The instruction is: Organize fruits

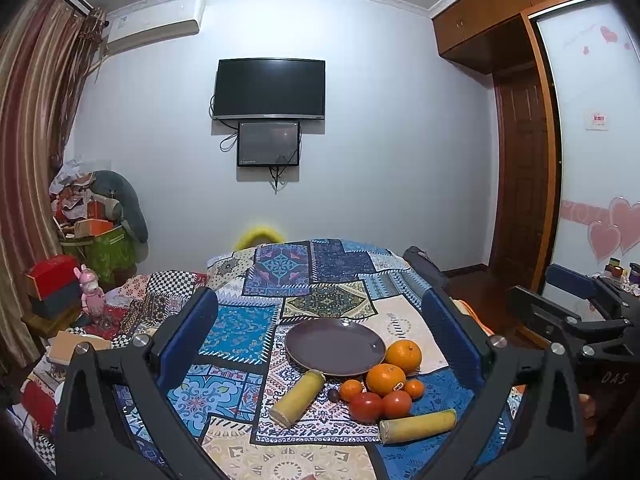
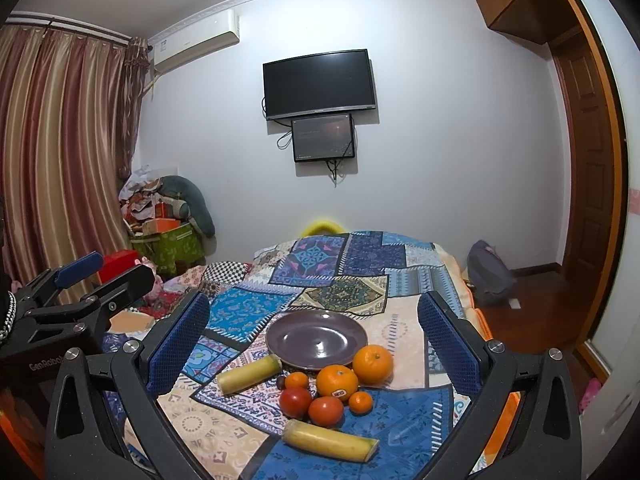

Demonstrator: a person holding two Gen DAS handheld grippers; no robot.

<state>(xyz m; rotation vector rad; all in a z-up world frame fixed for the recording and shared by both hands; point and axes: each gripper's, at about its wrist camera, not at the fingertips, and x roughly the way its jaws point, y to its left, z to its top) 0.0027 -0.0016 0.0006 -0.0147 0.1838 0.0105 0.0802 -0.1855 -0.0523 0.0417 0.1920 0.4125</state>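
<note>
An empty purple plate (image 1: 334, 346) (image 2: 316, 340) lies on a patchwork cloth. In front of it sit two large oranges (image 1: 403, 356) (image 2: 373, 364), one with a sticker (image 1: 385, 379) (image 2: 337, 382), two small mandarins (image 1: 351, 390) (image 2: 297, 381), two red tomatoes (image 1: 366, 407) (image 2: 295, 402), a small dark fruit (image 1: 333, 395) and two yellow cut banana pieces (image 1: 298, 398) (image 2: 330, 440). My left gripper (image 1: 320, 328) is open above the cloth, holding nothing. My right gripper (image 2: 314, 332) is open too, also empty, framing the fruit from above.
The cloth covers a bed (image 1: 280, 280) that drops off to a wooden floor (image 2: 532, 308) on the right. Piled boxes and bags (image 1: 96, 220) stand at the left by the curtain. A backpack (image 2: 490, 272) sits on the floor.
</note>
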